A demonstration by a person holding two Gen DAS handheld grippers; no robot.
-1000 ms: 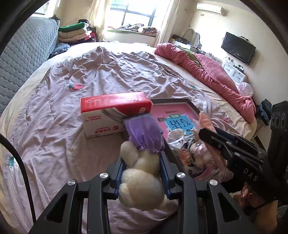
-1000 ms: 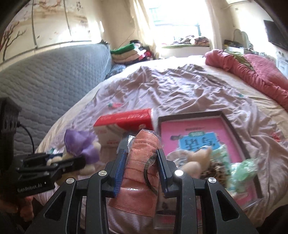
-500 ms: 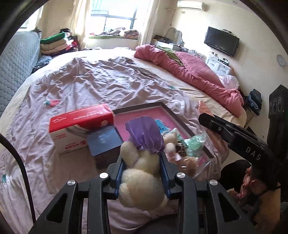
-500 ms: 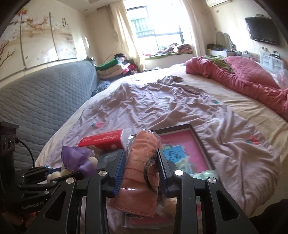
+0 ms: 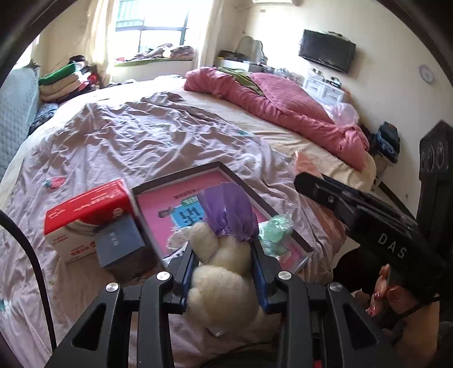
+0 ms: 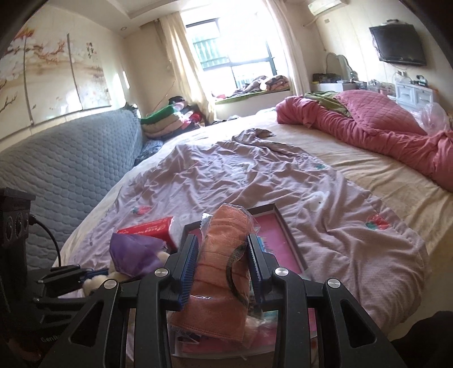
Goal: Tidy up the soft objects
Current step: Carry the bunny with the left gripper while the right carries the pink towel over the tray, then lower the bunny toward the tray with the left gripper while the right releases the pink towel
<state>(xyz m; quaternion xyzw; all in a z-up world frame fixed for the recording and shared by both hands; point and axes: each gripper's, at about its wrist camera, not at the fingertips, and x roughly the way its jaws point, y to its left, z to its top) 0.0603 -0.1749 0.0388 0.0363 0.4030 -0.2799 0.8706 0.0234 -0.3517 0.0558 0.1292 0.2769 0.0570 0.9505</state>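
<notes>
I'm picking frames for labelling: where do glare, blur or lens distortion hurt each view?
Left wrist: window blown out, plush toy sharp, edges bowed by fisheye. Right wrist: window glare washes the curtains, wrapped pink cloth clear, corners vignetted black.

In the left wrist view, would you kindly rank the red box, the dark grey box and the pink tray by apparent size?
1. pink tray
2. red box
3. dark grey box

All three lie close together, so nearness barely skews this.
</notes>
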